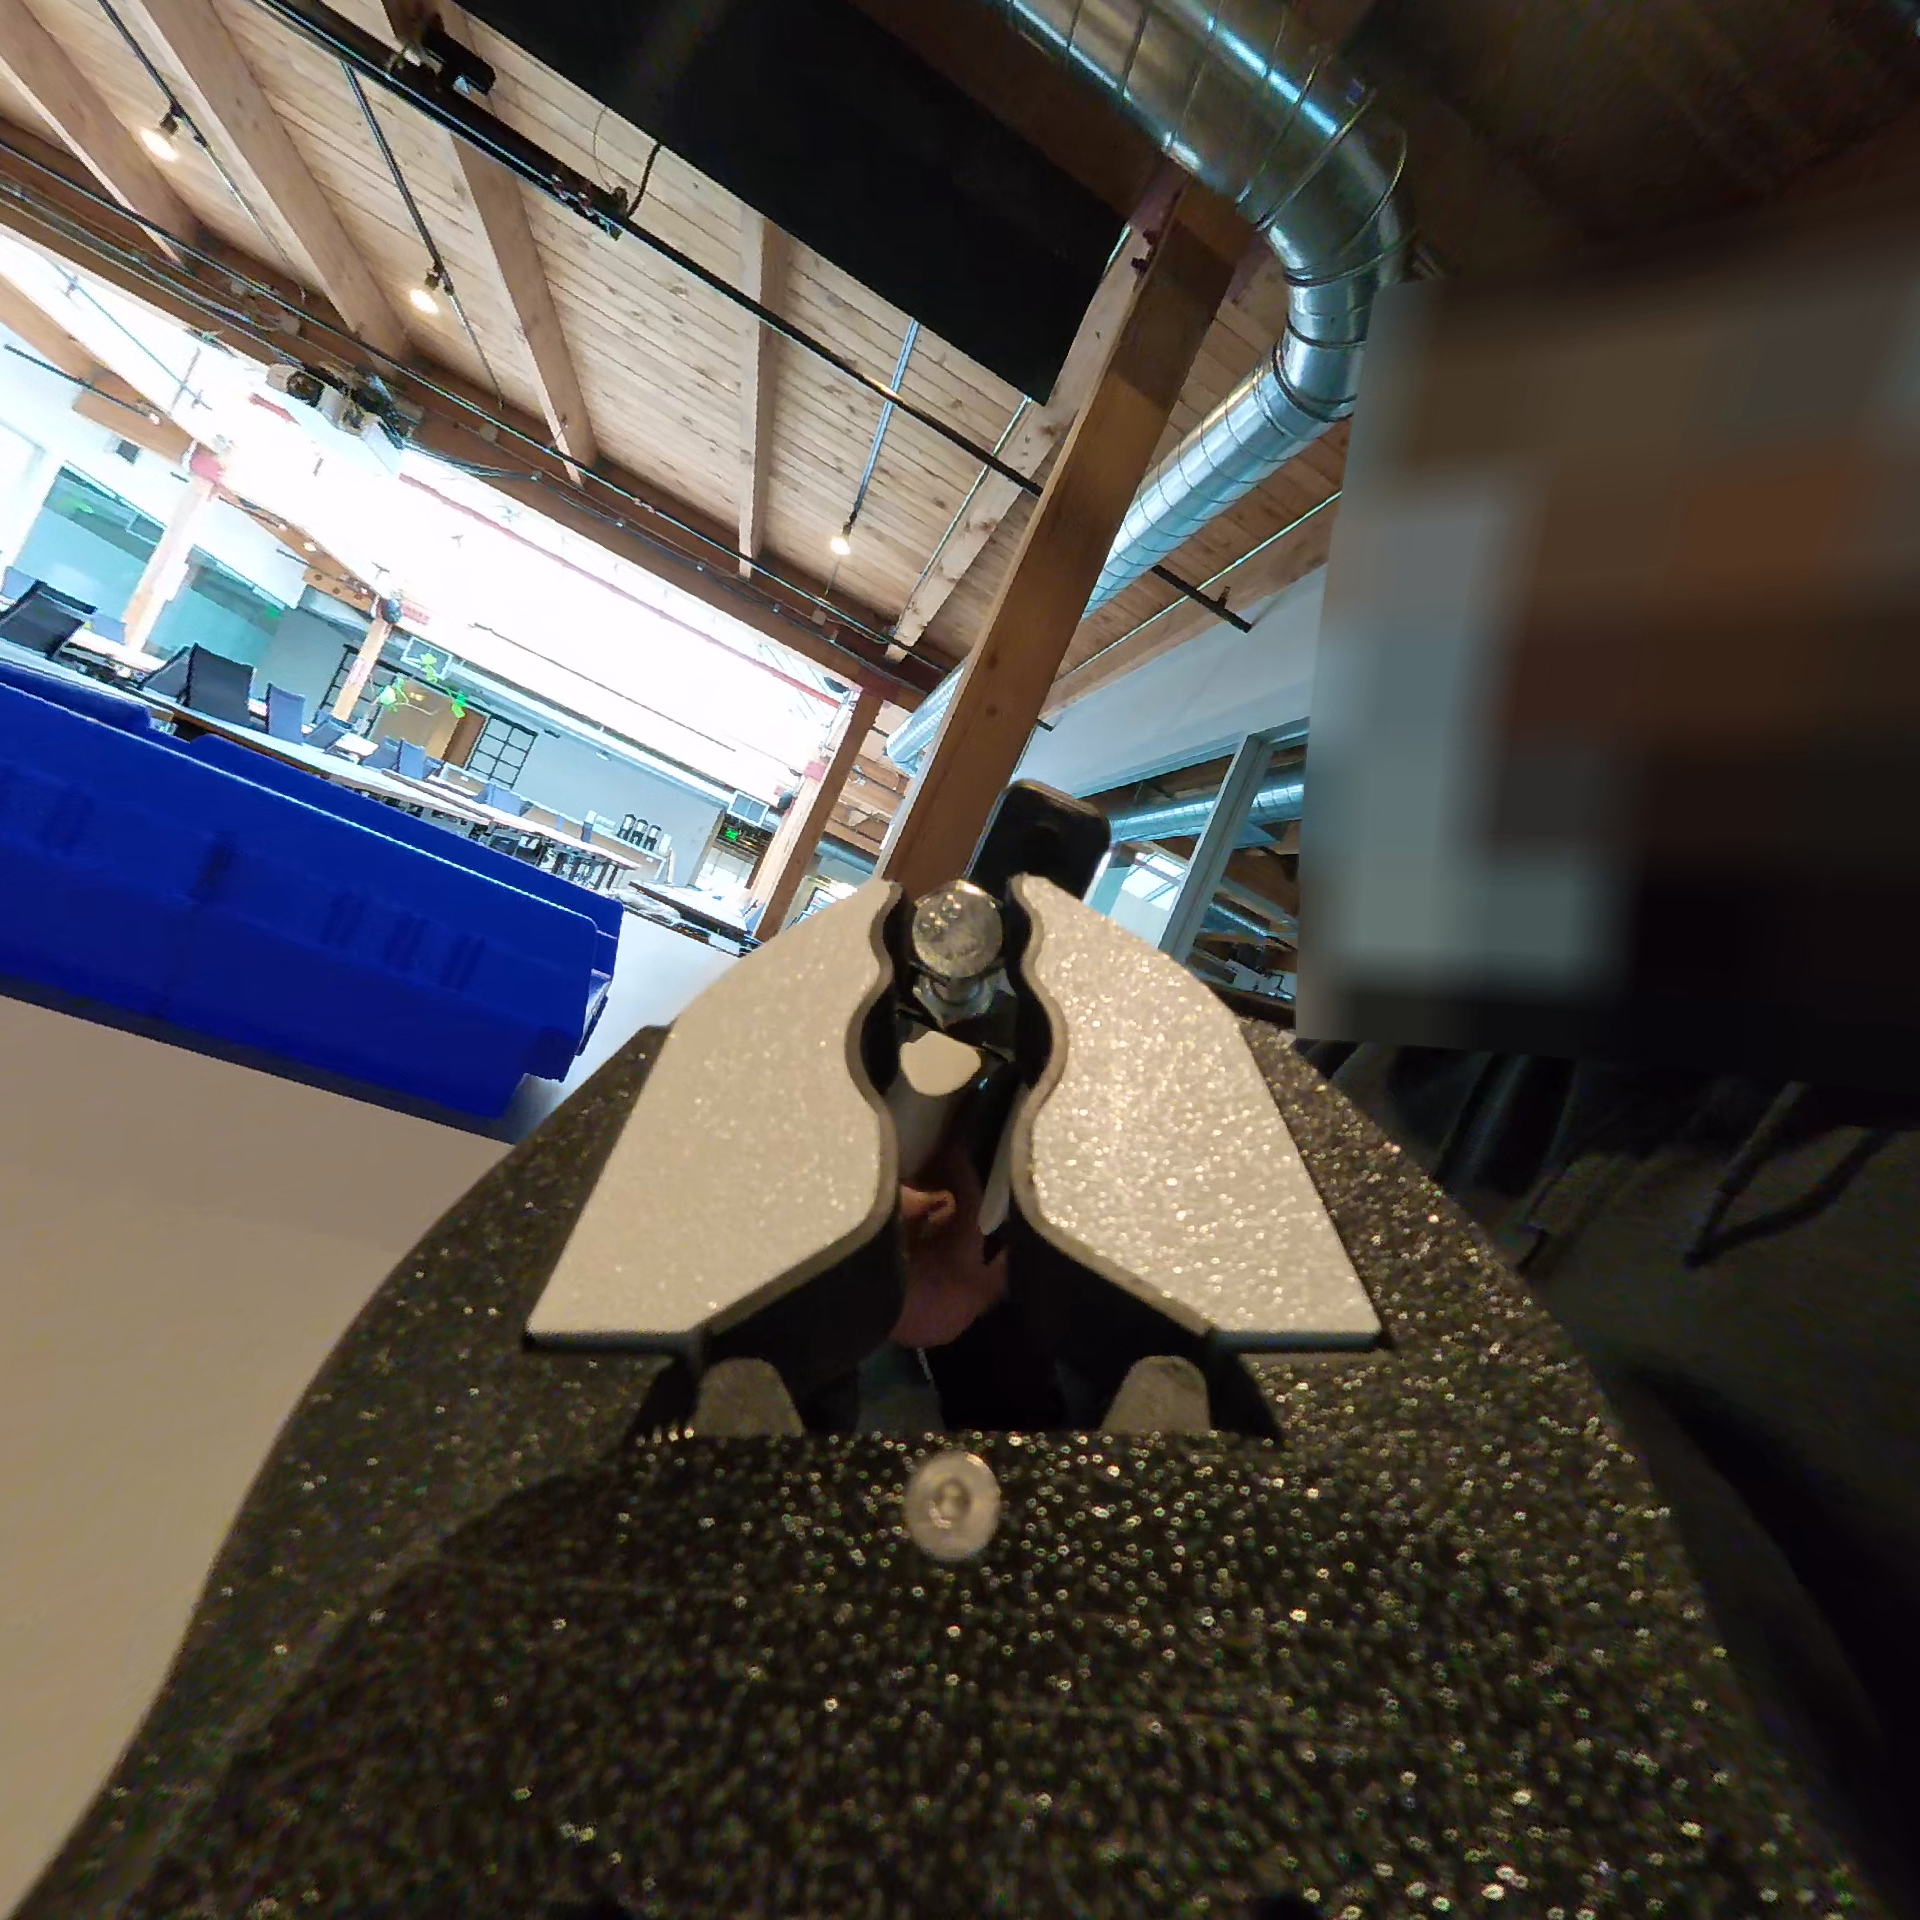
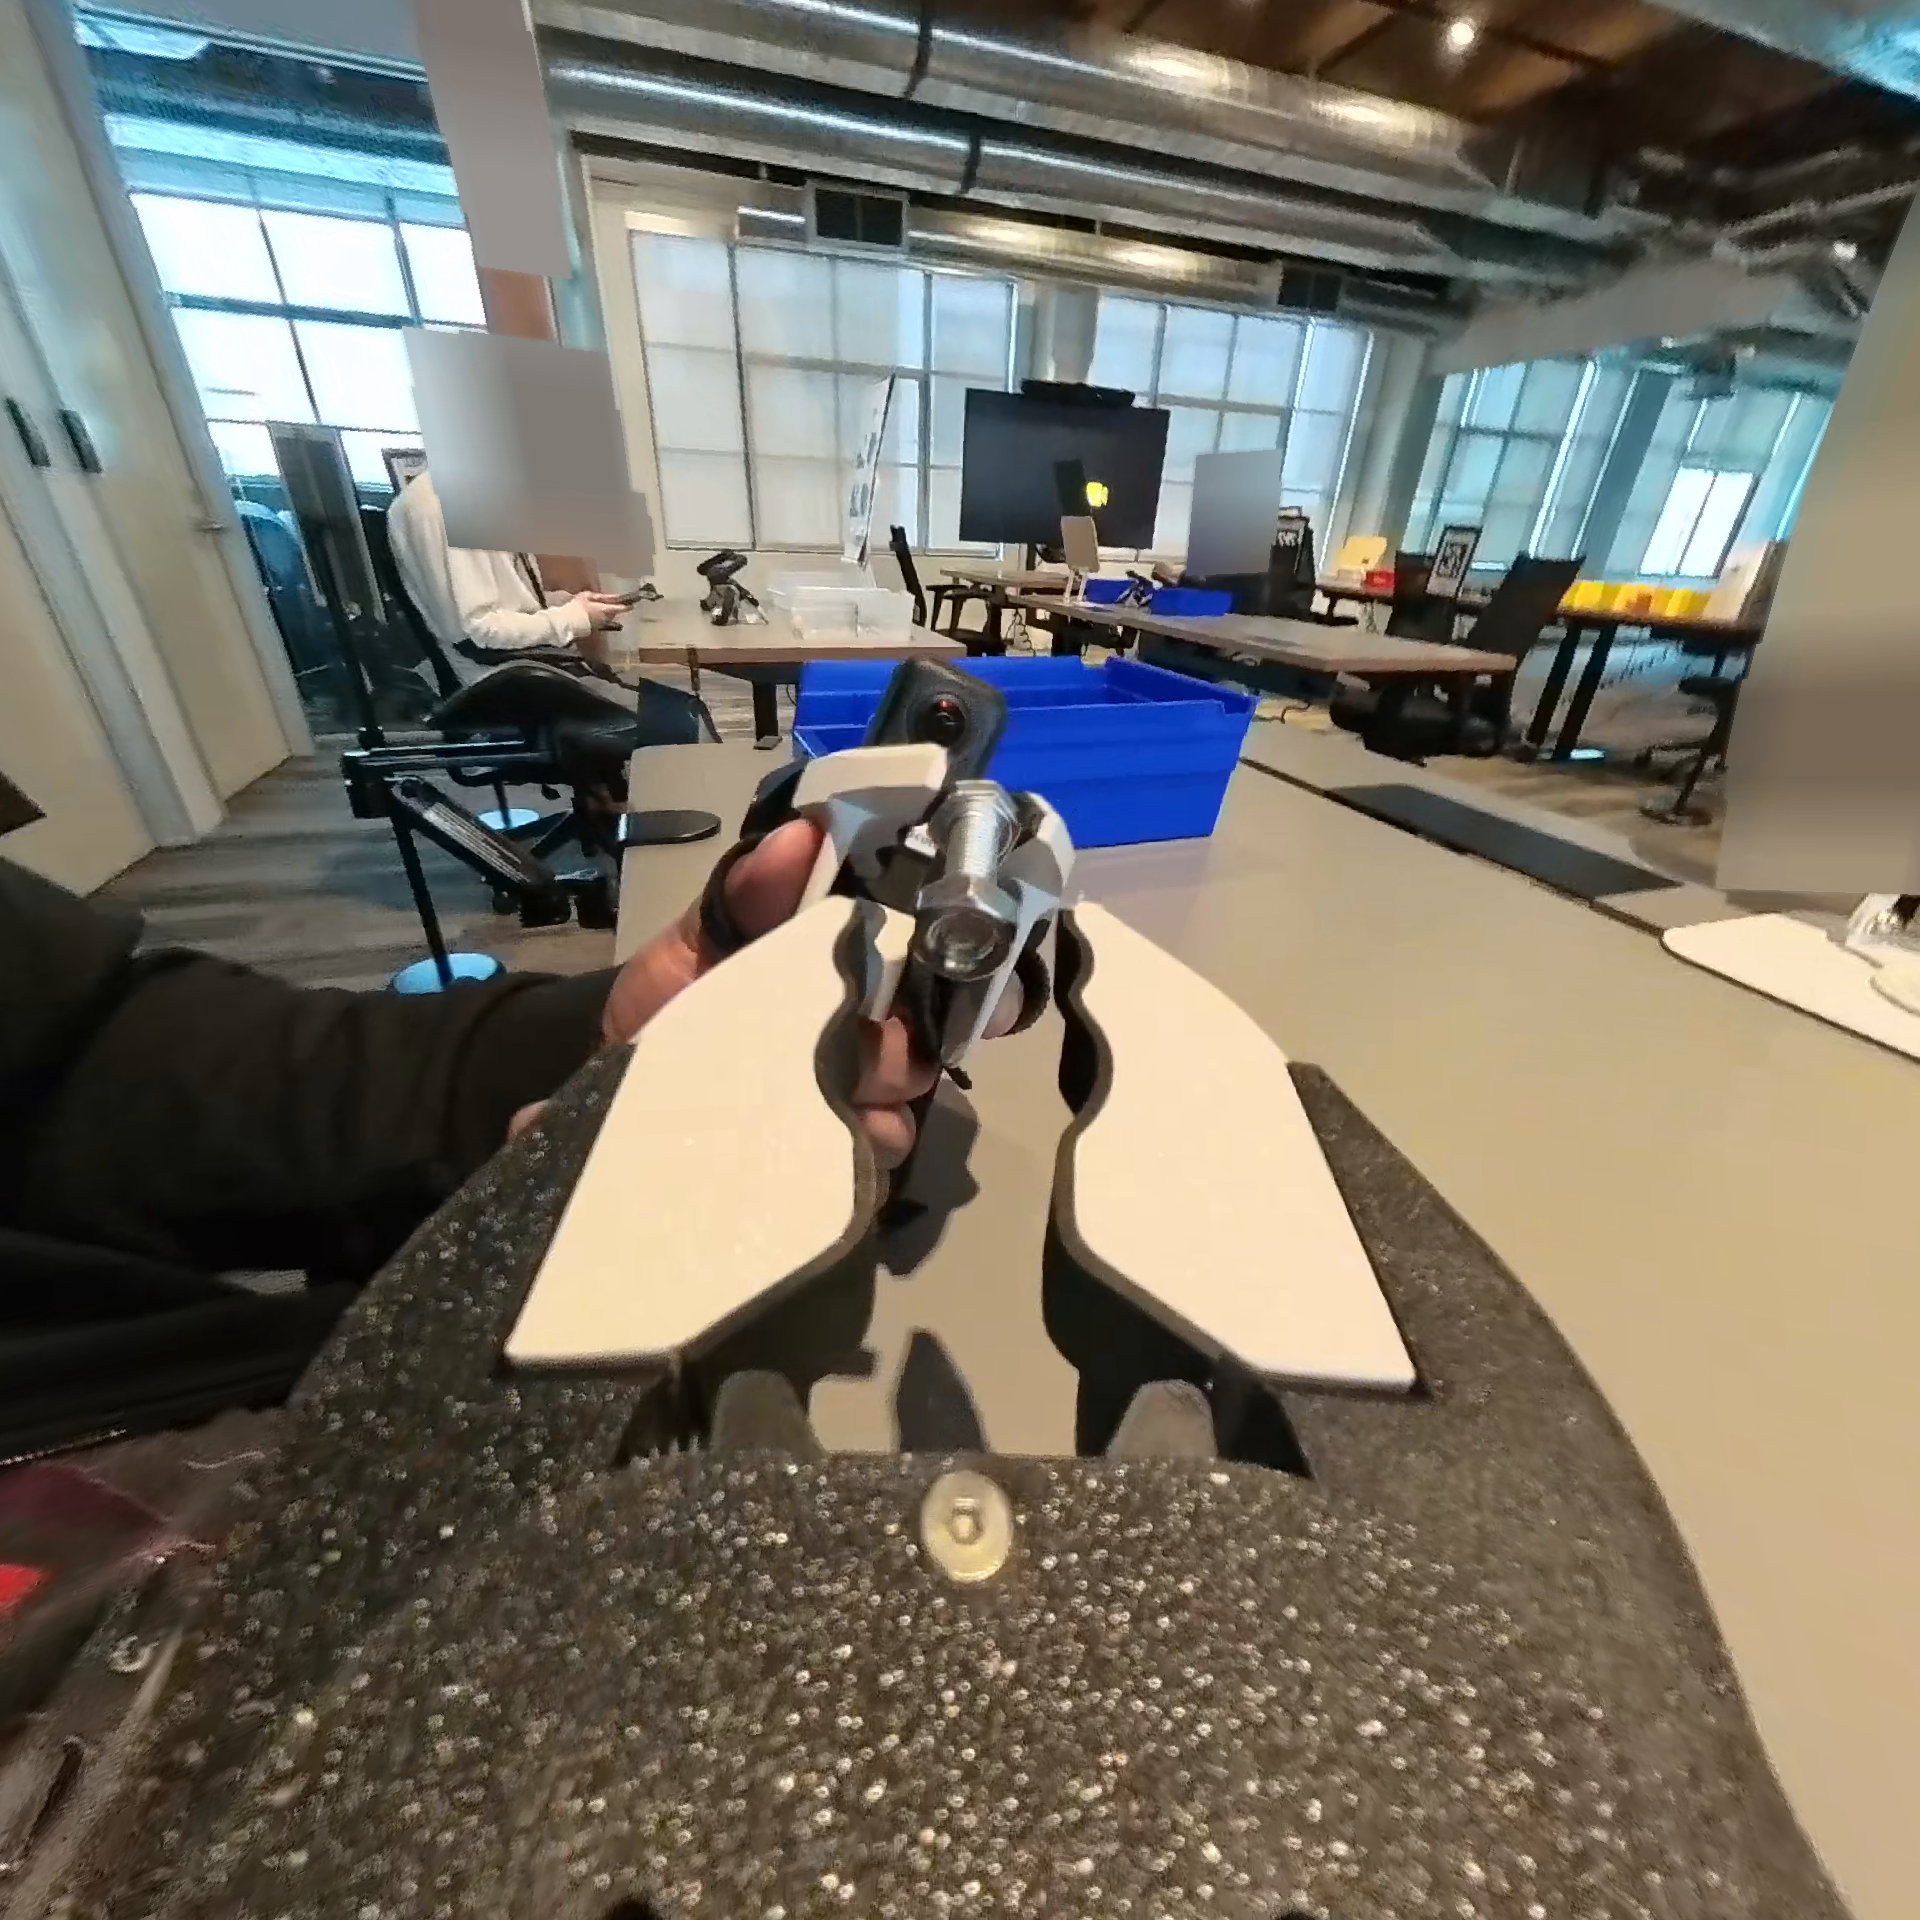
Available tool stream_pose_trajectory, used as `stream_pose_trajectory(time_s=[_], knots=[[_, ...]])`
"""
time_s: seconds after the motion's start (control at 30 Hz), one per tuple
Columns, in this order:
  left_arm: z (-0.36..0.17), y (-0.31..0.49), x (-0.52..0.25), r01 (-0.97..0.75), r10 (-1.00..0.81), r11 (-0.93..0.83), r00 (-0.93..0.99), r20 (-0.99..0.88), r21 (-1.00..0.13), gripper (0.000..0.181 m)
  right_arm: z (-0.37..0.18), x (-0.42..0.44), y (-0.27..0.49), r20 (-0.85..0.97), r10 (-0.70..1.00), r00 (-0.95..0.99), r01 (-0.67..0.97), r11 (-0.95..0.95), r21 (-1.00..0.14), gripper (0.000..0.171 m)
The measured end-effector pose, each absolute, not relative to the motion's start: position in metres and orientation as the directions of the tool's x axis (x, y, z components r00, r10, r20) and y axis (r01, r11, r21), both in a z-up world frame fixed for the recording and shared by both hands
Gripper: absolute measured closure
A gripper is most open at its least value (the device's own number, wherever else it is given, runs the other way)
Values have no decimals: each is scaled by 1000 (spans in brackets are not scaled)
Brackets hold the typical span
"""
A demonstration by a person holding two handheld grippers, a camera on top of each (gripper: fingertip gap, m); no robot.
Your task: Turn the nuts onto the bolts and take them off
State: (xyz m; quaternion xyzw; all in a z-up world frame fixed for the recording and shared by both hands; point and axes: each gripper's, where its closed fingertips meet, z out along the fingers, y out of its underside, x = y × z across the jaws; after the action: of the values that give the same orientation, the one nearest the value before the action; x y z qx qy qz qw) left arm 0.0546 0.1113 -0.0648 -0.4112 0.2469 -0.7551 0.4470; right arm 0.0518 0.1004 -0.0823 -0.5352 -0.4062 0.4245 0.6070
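My left gripper (image 1: 954, 902) is shut on a silver bolt (image 1: 954, 928), pinched between its white fingertips. In the right wrist view a hand in a black sleeve (image 2: 748, 914) holds the left gripper (image 2: 966, 868) up above the table. The bolt (image 2: 977, 826) points its threaded end at the right camera. A hex nut (image 2: 961, 940) sits on that end. My right gripper (image 2: 961, 928) is open, its white fingers (image 2: 727, 1091) standing either side of the nut with a gap on both sides.
A blue plastic bin (image 2: 1143, 769) stands on the grey table (image 2: 1507, 1091) beyond the grippers; it also shows in the left wrist view (image 1: 260, 904). A white mat (image 2: 1787, 966) lies at the right edge. A person sits at a far desk (image 2: 499, 613). The tips of both grippers are at nearly the same place.
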Motion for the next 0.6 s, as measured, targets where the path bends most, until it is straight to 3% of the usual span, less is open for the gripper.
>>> stream_pose_trajectory(time_s=[0.2, 0.3, 0.43, 0.5, 0.6], knots=[[-66, 111, 57, 458, -880, -476, -256, 401, -751, 165, -82, 55, 105, 107, 937, 333, -43, 129, -991, 153], [-67, 110, 59, 447, -877, -480, -256, 406, -755, 165, -84, 56, 105, 345, 857, 384, 64, 348, -935, 153], [-67, 109, 60, 438, -874, -485, -268, 405, -757, 165, -85, 56, 102, 649, 634, 421, 236, 614, -753, 153], [-67, 108, 59, 442, -876, -481, -267, 401, -757, 165, -84, 54, 97, 638, 650, 413, 215, 611, -762, 145], [-66, 110, 56, 460, -876, -482, -269, 401, -745, 165, -81, 52, 91, 468, 792, 392, 80, 478, -875, 126]])
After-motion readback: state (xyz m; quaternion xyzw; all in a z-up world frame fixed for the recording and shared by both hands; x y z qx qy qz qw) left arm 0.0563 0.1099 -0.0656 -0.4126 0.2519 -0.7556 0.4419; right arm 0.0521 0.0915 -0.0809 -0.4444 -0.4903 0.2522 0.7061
